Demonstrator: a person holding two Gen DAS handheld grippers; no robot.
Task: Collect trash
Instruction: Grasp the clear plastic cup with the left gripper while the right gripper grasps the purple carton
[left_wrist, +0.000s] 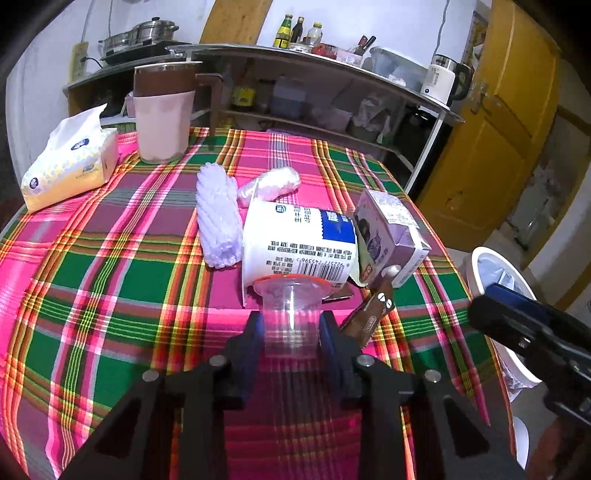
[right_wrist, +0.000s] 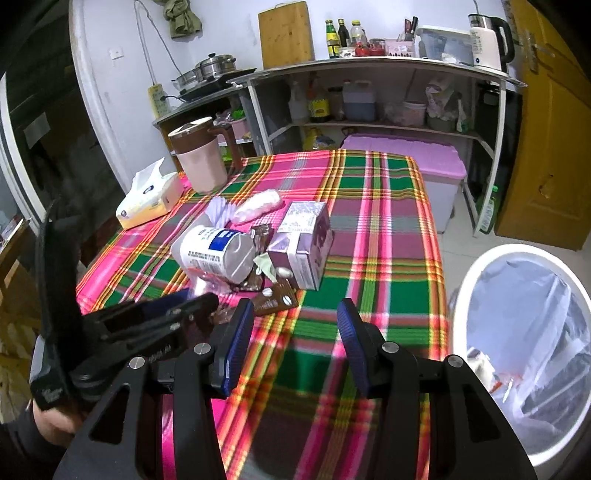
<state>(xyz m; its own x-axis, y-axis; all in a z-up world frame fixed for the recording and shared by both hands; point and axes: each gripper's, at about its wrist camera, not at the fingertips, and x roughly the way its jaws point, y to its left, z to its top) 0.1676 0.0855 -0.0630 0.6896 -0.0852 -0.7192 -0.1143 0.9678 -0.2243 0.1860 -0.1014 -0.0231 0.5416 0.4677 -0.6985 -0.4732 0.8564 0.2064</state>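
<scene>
My left gripper (left_wrist: 291, 326) is shut on a clear plastic cup (left_wrist: 291, 314) lying on the plaid tablecloth (left_wrist: 110, 280). Behind the cup lie a white yogurt tub (left_wrist: 299, 240), a purple carton (left_wrist: 388, 232), a brown wrapper (left_wrist: 373, 314), a white foam net (left_wrist: 218, 218) and a crumpled plastic wrap (left_wrist: 269, 182). My right gripper (right_wrist: 295, 328) is open and empty above the table's near right part, with the tub (right_wrist: 218, 251), carton (right_wrist: 303, 243) and wrapper (right_wrist: 275, 299) ahead to its left. A white bin (right_wrist: 524, 350) with a clear liner stands right of the table.
A tissue pack (left_wrist: 70, 162) and a pink jug with a brown lid (left_wrist: 162, 110) stand at the table's far left. Kitchen shelves (right_wrist: 369, 92) lie behind, a pink-lidded box (right_wrist: 417, 158) beyond the table, a yellow door (right_wrist: 554, 129) at right.
</scene>
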